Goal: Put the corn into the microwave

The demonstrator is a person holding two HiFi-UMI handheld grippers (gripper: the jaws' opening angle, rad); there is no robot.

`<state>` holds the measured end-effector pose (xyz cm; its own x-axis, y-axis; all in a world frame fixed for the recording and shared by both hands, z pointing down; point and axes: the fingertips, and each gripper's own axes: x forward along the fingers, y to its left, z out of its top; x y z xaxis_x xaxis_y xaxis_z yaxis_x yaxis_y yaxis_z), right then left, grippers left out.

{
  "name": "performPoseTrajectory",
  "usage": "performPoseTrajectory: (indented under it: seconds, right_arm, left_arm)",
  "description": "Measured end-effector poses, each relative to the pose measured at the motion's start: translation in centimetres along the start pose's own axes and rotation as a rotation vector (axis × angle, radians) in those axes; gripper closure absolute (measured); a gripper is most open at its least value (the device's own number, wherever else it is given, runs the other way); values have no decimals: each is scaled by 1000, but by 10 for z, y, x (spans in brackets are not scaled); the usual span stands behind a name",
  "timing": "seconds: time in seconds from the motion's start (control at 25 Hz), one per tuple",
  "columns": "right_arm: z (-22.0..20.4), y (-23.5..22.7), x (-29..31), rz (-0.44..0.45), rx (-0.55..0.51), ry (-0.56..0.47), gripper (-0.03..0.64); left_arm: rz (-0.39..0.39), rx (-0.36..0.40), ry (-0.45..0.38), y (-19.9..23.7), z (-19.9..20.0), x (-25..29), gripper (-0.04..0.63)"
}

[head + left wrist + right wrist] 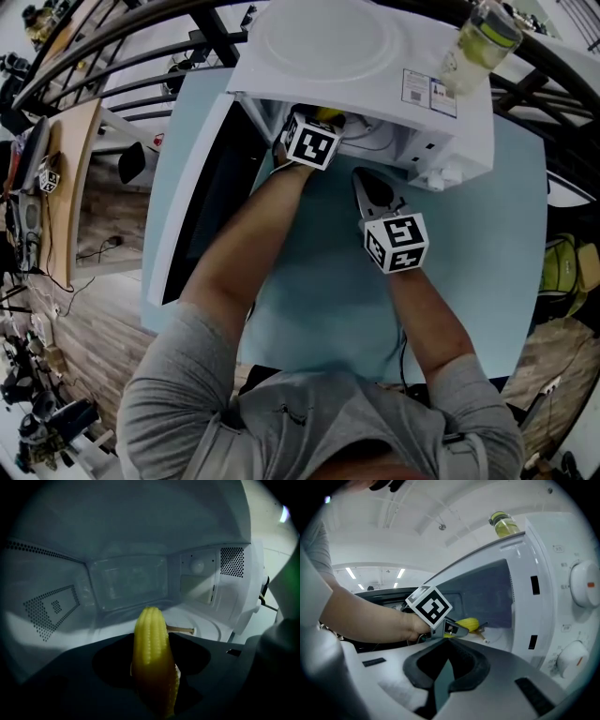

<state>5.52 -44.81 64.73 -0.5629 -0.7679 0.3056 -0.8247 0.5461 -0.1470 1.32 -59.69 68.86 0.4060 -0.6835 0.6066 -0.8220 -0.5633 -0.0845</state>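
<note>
1. The microwave (375, 56) stands at 12 o'clock on the pale blue counter (469, 262). Its door (202, 187) is swung wide open toward 8 o'clock in the head view.
2. The corn (150, 630) is inside the mouth of the cavity. The left hand-held gripper (153, 667) grips it, jaws clamped on its lower part, with the tip pointing toward the back wall at 12 o'clock.
3. A thin wooden stick (180, 630) pokes out beside the cob toward 3 o'clock.
4. The corn hangs above the glass turntable (206, 625); I cannot tell whether any part of it touches the glass.
5. On the microwave's top, at its 1 o'clock corner, stands a clear jar (483, 42) holding yellow-green liquid.
6. The right hand-held gripper (447, 656) is outside the oven, at 6 o'clock from the opening. Its jaws are drawn together at the tips with nothing between them.
7. Edges: the cavity's side walls stand well apart from the cob at 9 and 3 o'clock, and the ceiling is well above it. The left forearm passes between the open door's edge and the right hand-held gripper.
8. The control panel (586, 583), with two round knobs, flanks the opening at 3 o'clock.
9. The counter stretches bare toward 4 and 5 o'clock from the right hand-held gripper, out to its near edge.
</note>
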Motion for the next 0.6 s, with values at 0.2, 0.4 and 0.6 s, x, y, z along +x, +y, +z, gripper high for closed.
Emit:
performPoseTrajectory:
  seconds: [0.2, 0.4, 0.6]
  right_arm:
    - [3, -2, -5, -3, -5, 1, 598]
    - [4, -5, -8, -11, 1, 4, 598]
    - [7, -1, -13, -8, -4, 11, 598]
  left_arm:
    - [17, 17, 28, -1, -2, 2, 353]
    - [13, 5, 37, 0, -2, 3, 352]
    - [-2, -4, 48, -2, -3, 3, 346]
